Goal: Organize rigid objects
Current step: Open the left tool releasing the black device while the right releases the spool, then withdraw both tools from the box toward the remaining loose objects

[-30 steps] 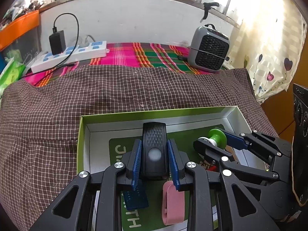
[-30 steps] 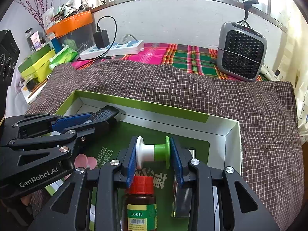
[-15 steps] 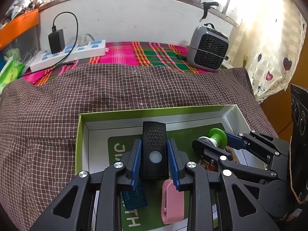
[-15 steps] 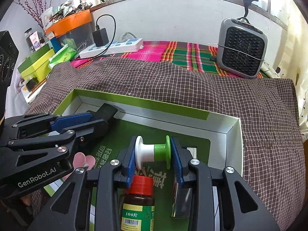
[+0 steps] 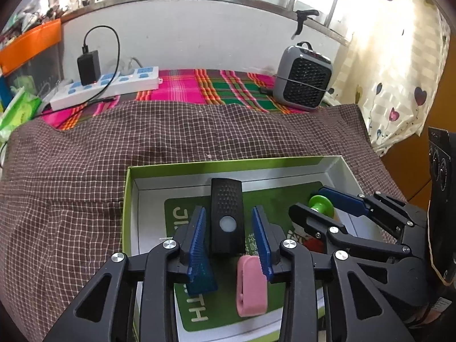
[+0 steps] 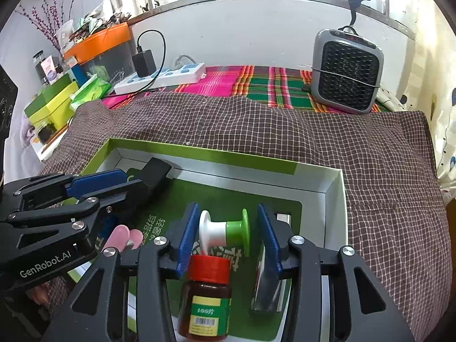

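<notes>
A green box (image 5: 228, 163) with a white inside sits on the checked cloth. In the left wrist view my left gripper (image 5: 229, 222) is open, its blue pads apart on both sides of a black remote (image 5: 227, 219) lying in the box. A pink clip (image 5: 252, 286) and a blue block (image 5: 201, 280) lie below it. In the right wrist view my right gripper (image 6: 226, 229) is open around a white and green spool (image 6: 225, 232) resting in the box (image 6: 336, 199). A brown bottle with a red cap (image 6: 206, 296) and a dark flat object (image 6: 266, 282) lie near it.
A grey fan heater (image 5: 303, 81) stands at the back right. A white power strip with a black charger (image 5: 105, 85) lies at the back left. Coloured boxes and an orange bin (image 6: 97, 45) stand at the far left. A curtain (image 5: 399, 57) hangs at the right.
Both grippers have opened. The left let go of the black remote and the right let go of the spool; both objects now lie in the box.
</notes>
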